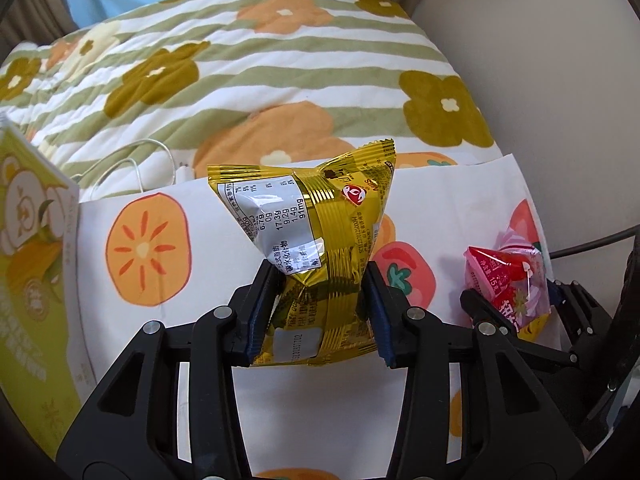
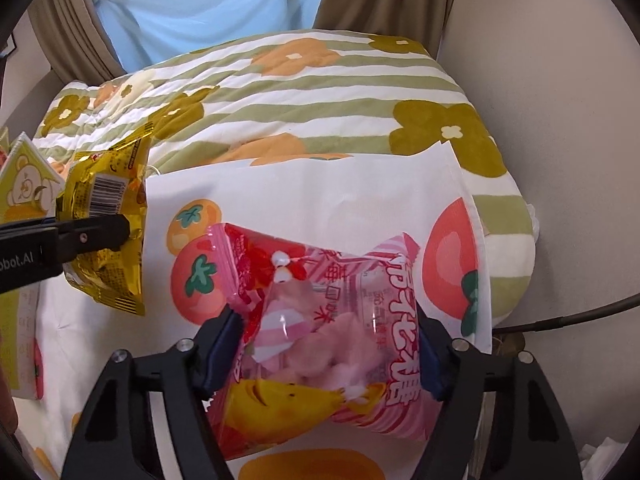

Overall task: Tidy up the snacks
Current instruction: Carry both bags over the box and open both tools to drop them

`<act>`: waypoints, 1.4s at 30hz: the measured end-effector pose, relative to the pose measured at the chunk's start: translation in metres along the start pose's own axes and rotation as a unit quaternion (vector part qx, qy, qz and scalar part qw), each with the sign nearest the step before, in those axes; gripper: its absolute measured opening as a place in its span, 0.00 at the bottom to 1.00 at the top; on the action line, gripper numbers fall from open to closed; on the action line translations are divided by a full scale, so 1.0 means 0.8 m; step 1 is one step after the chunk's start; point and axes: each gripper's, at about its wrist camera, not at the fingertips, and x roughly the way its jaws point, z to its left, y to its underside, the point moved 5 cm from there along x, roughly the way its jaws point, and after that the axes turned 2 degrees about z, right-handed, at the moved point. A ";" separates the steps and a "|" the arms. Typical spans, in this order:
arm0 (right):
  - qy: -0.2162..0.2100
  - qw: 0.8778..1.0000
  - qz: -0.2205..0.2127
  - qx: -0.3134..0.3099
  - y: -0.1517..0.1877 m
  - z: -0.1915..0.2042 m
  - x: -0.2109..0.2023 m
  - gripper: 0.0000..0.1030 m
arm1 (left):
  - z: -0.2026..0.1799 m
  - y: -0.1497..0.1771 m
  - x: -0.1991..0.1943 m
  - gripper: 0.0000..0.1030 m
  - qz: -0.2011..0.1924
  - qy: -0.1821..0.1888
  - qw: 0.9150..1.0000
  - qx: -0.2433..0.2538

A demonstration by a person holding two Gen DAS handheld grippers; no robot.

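Observation:
My left gripper [image 1: 322, 284] is shut on a gold foil snack bag [image 1: 316, 232], held above a white sheet printed with persimmons [image 1: 440, 208]. The gold bag also shows at the left of the right wrist view [image 2: 104, 216], pinched by the left gripper's fingers [image 2: 96, 234]. My right gripper [image 2: 326, 328] is shut on a pink cotton-candy bag [image 2: 332, 320], held above the same sheet [image 2: 320, 192]. The pink bag shows at the right of the left wrist view [image 1: 512, 280].
A green box with a bear drawing [image 1: 32, 260] stands at the left; it also shows in the right wrist view [image 2: 24, 184]. Behind the sheet lies a striped floral quilt [image 1: 280, 64] with a white cable [image 1: 132, 168]. A wall [image 2: 540, 60] is at the right.

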 end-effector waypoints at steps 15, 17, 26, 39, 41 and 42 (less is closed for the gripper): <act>-0.051 0.995 -0.054 -0.063 -0.001 0.039 -0.104 0.66 | 0.016 0.036 -0.129 0.38 -0.069 -0.012 0.996 -0.058; -0.061 0.993 -0.061 -0.076 -0.004 0.050 -0.118 0.66 | 0.027 0.042 -0.150 0.38 -0.079 -0.015 0.994 -0.074; -0.124 0.976 -0.089 -0.153 -0.023 0.131 -0.178 0.66 | 0.098 0.069 -0.245 0.38 -0.125 -0.050 0.982 -0.134; -0.171 0.955 -0.125 -0.208 -0.035 0.297 -0.227 0.66 | 0.255 0.077 -0.333 0.39 -0.157 -0.068 0.974 -0.149; -0.167 0.956 -0.128 -0.206 -0.036 0.319 -0.230 0.66 | 0.278 0.076 -0.335 0.39 -0.153 -0.067 0.975 -0.145; -0.164 0.956 -0.129 -0.205 -0.036 0.332 -0.231 0.66 | 0.289 0.075 -0.335 0.39 -0.150 -0.067 0.976 -0.142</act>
